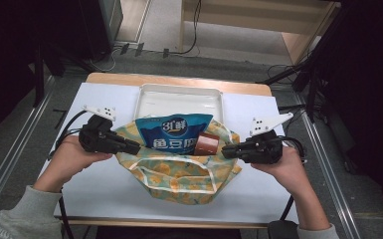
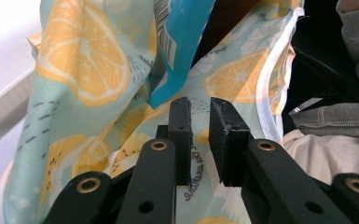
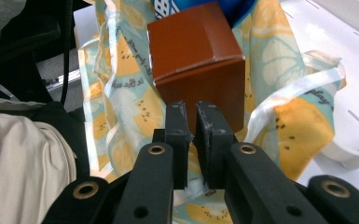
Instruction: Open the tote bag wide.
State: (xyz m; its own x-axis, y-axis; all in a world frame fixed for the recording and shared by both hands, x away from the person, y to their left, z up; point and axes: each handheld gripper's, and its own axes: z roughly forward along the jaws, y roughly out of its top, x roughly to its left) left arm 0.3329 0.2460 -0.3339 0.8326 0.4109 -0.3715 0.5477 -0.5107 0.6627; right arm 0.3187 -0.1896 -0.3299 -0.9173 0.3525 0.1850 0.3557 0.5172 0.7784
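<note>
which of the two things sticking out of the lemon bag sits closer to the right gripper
The brown box: it stands just beyond the right gripper at the bag's right side, while the blue snack packet sits further toward the left.

The high view looks forward and down over the whole table [image 1: 104,199], while the 2 gripper views sit close, facing each other from opposite sides across the shared lemon-print bag [image 1: 179,174] [image 2: 74,70] [image 3: 303,135].
</note>
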